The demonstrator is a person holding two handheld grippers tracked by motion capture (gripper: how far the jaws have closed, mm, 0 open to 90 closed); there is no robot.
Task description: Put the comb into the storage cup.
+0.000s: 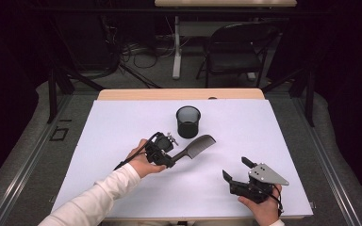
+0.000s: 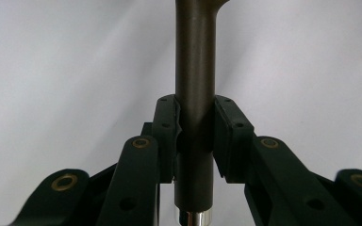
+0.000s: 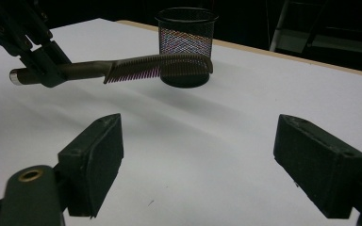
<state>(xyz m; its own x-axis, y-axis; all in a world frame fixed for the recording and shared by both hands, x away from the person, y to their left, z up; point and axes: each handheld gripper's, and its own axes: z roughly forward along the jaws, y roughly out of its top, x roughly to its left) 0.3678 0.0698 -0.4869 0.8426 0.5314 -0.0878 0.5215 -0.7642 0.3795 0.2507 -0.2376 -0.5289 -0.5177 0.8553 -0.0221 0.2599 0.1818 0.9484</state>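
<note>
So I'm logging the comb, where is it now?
In the high view the comb sits mid-table, its handle clamped in the left gripper, teeth end just before the mesh cup.

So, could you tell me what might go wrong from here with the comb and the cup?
1. The left claw grips the comb only at the handle's end, so the long toothed part sticks out and could pivot or slip.
2. The comb hangs level just in front of the mesh cup; unless tipped upright, it may catch the rim or knock the light cup over.
3. The right claw rests open and apart, so nothing steadies the cup.
</note>
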